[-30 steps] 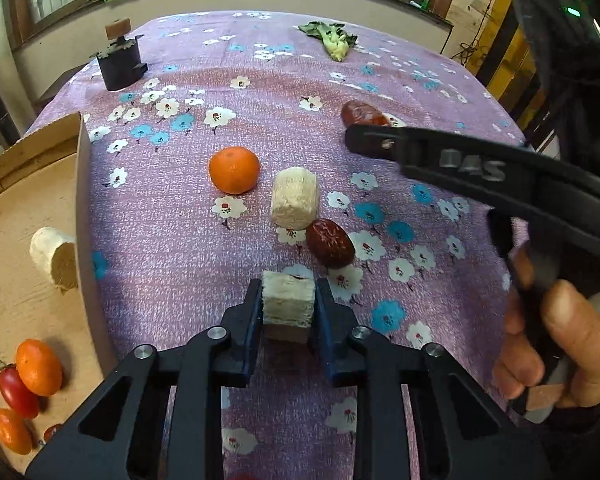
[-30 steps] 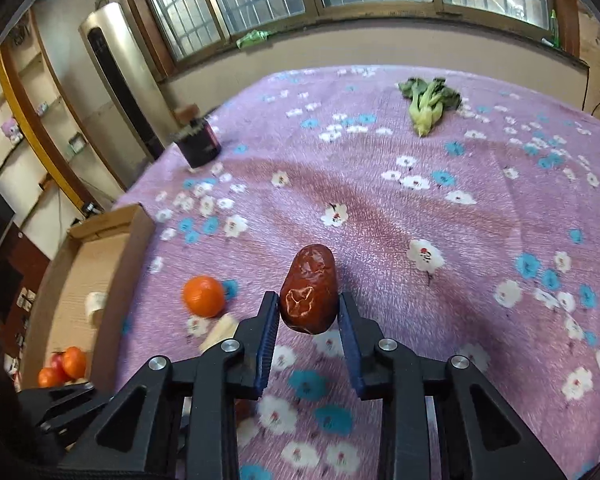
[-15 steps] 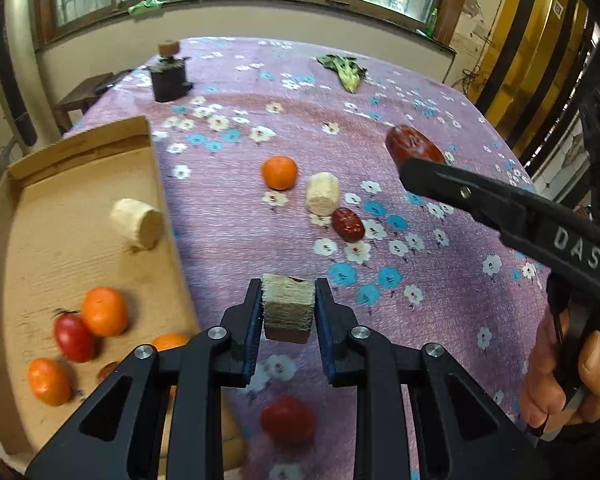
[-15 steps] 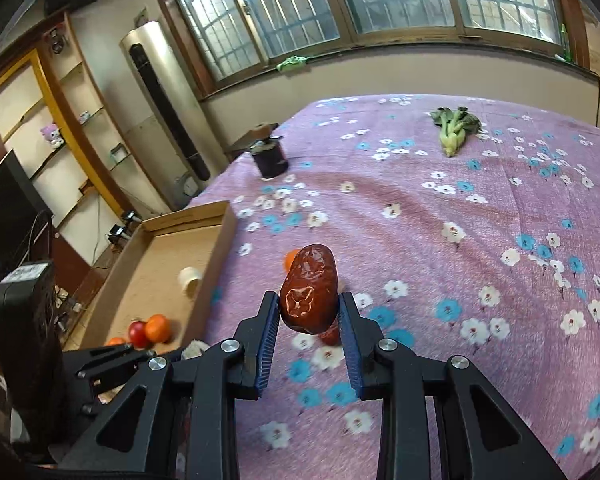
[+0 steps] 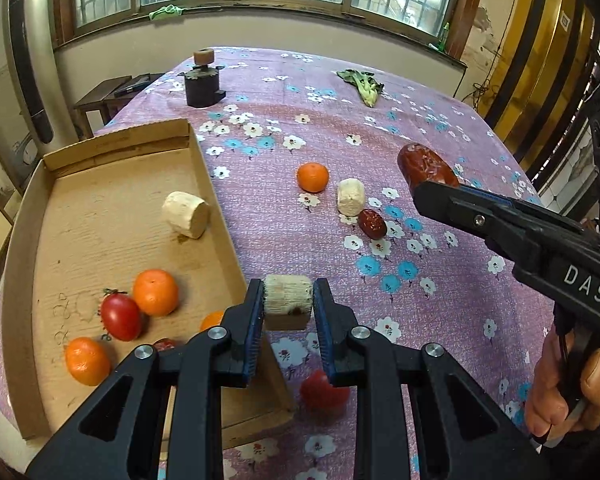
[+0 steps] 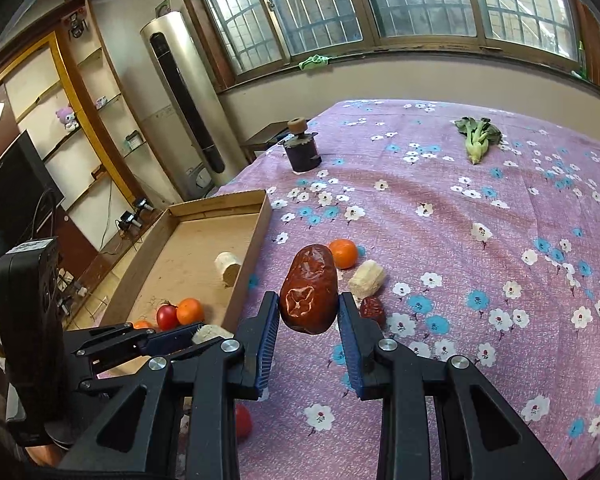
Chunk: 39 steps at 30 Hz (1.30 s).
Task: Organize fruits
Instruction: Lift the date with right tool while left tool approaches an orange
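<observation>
Both grippers are carrying fruit, the left gripper (image 5: 288, 304) clenching what is probably a sugarcane chunk (image 5: 287, 294) and the right gripper (image 6: 309, 312) a red date (image 6: 309, 289), while a mandarin (image 5: 312, 177) is lying unsorted at twelve o'clock, outside the part-filled cardboard tray (image 5: 216, 196).

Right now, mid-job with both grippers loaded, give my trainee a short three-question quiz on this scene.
1. True or false: the left gripper is shut on a pale cylinder piece.
2. What does the right gripper hold? A) an orange B) a large red date C) a tomato
3. Fill in: the leafy green vegetable lies on the ____, not in the cardboard tray.

Key:
1. True; its jaws press both sides.
2. B.
3. Floral tablecloth, at the far end near the window.
</observation>
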Tool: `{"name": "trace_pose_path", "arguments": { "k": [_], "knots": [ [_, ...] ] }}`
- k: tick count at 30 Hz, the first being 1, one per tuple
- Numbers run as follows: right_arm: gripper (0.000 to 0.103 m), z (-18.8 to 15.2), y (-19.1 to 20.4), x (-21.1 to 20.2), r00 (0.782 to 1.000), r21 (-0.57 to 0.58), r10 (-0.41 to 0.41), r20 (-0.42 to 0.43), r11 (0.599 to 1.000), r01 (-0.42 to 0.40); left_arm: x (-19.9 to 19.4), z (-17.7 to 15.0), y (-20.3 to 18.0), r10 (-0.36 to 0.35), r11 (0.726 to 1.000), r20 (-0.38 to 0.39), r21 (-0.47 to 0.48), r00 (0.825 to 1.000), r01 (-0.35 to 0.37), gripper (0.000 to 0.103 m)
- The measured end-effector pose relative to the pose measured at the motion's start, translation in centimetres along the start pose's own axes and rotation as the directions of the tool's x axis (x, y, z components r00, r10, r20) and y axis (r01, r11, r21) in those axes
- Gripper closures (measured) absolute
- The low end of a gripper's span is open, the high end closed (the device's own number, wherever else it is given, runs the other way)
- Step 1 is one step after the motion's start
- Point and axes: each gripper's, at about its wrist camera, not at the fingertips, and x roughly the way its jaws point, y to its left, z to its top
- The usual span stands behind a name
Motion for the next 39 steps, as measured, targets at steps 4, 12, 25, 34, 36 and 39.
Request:
{"name": "trace_pose_path", "arguments": {
  "k": [4, 12, 25, 34, 36, 39],
  "knots": [
    [0.072, 0.0, 0.6, 0.1, 1.000, -0.011, 0.001, -0.003, 1.000, -0.001, -0.5, -0.2, 0.6, -0.008, 1.000, 0.010, -0.008, 1.000, 0.008, 0.081],
    [0.072, 0.0, 1.7, 0.0, 1.000, -0.027, 0.003, -0.006, 1.000, -0.003, -1.6, -0.2, 1.1, -0.019, 1.000, 0.037, -0.010, 0.999, 0.020, 0.087],
    [0.073, -0.1, 1.8, -0.1, 1.000, -0.032, -0.009, -0.003, 0.999, 0.009, -1.3, -0.2, 1.2, -0.057, 0.998, 0.015, 0.006, 0.998, 0.057, 0.091],
    [0.072, -1.6, -1.2, -1.7, 0.999, 0.028, -0.032, 0.008, 0.999, 0.032, -0.5, 1.5, -2.2, -0.068, 0.996, -0.002, 0.057, 0.998, 0.068, 0.053],
    [0.072, -1.8, -2.2, -1.9, 0.999, 0.047, -0.043, 0.007, 0.998, 0.043, 1.1, 4.0, -2.5, -0.036, 0.999, 0.010, 0.040, 0.999, 0.035, 0.051],
    [0.072, -2.1, -3.8, -2.5, 0.999, 0.080, -0.052, 0.011, 0.995, 0.051, 5.3, 7.4, -3.6, 0.048, 0.997, -0.030, 0.060, 0.998, -0.046, 0.052]
  ]
}}
